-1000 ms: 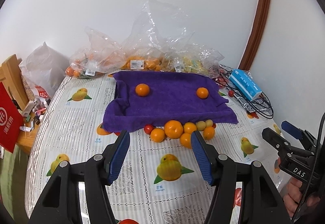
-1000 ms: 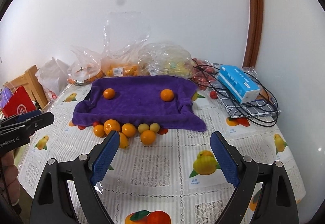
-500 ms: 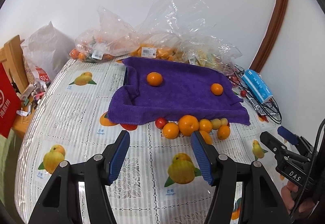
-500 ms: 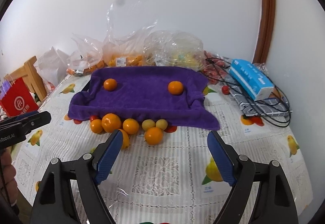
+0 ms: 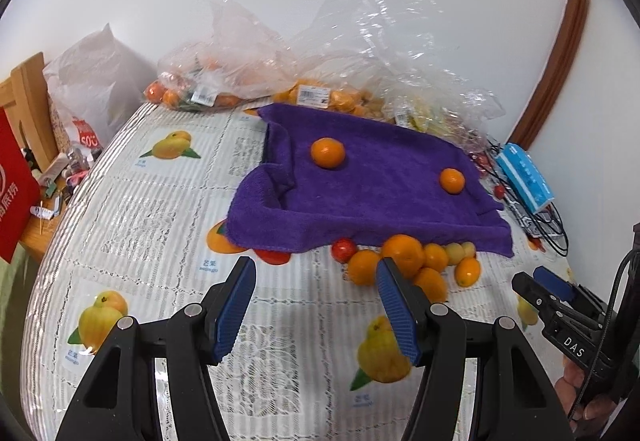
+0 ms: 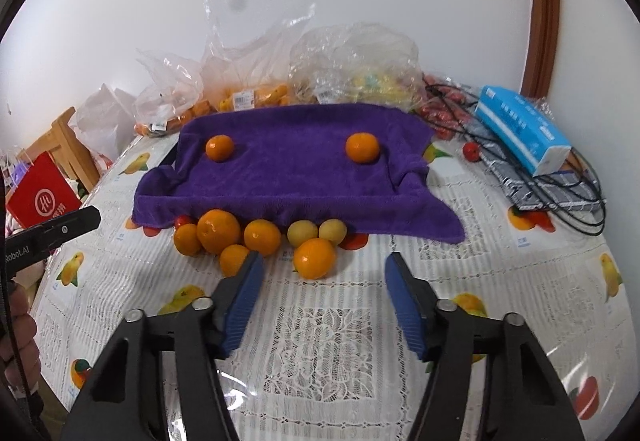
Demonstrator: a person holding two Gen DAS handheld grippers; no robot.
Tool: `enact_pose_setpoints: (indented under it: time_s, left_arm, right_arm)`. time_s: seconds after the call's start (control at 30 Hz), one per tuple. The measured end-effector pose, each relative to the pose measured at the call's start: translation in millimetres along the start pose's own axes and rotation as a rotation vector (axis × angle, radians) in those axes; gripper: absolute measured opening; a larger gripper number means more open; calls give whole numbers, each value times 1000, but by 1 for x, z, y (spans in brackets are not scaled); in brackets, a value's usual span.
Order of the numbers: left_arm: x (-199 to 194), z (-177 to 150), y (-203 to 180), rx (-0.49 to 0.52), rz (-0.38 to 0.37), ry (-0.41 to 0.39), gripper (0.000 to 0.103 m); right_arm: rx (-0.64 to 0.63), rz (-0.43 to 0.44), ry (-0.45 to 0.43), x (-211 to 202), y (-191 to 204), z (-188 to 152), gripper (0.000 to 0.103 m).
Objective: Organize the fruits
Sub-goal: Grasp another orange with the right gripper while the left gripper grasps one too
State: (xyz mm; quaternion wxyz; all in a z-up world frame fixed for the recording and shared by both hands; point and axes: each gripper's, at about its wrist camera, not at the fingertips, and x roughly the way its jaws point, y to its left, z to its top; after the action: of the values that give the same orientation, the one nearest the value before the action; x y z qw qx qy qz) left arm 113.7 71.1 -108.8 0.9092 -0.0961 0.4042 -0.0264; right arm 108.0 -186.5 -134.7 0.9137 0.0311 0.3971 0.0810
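A purple towel (image 5: 376, 193) (image 6: 288, 177) covers a tray on the table. Two oranges (image 5: 328, 153) (image 5: 452, 181) lie on it; in the right wrist view they show as a left orange (image 6: 219, 147) and a right orange (image 6: 362, 148). Several loose oranges (image 6: 218, 231), two yellow fruits (image 6: 302, 233) and a red tomato (image 5: 344, 250) lie along the towel's near edge. My left gripper (image 5: 314, 283) is open and empty, just short of the pile. My right gripper (image 6: 322, 275) is open and empty, with an orange (image 6: 314, 258) between its fingertips' line.
Clear plastic bags of fruit (image 5: 312, 81) (image 6: 352, 69) stand behind the towel by the wall. A blue box (image 6: 524, 129) lies on black cables (image 6: 560, 197) at the right. A red bag (image 6: 40, 193) and a wooden chair (image 5: 28, 105) stand off the left edge.
Both grippers have moved forward and lower toward the loose fruit pile. The right gripper's jaws have narrowed somewhat. The fruit has not moved.
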Motion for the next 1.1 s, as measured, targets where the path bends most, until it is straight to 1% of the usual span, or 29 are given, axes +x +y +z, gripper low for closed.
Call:
enact_pose_setpoints:
  time_s: [0.13,0.23,0.33,0.47,0.63,0.83,0.9,0.97,1.0,1.1]
  left_arm:
    - [12,-4,10,-25,10,8,60]
    - [21,-7,13,-35,12,22,60]
    - [27,-10,15,-38,16,29,60]
    - [34,-14,14,-22,19,48,60]
    - [36,-19,13,11,23,38,60]
    - [43,-20,15,21,19,46,60]
    - [45,-21,16,19,13,50,60]
    - [47,-22,16,16,4,49,60]
    - [48,-23,16,13,-1,50,60]
    - [52,-24,12,16,-22,58,60]
  right_arm:
    - [6,18,19,16,-1,-3,44]
    - [24,28,40,30,-5,-6,42]
    - [37,45,54,40,-6,-7,41]
    - [34,47,46,48,-4,-4,41]
    - [52,51,53,63,-3,0,41]
    - [36,28,92,82,2,-3,41]
    - [30,16,118,88,2,-5,41]
    - [37,26,118,88,-1,-8,38]
    - [38,32,105,86,-2,-9,36]
    - [29,40,102,81,-6,-12,36]
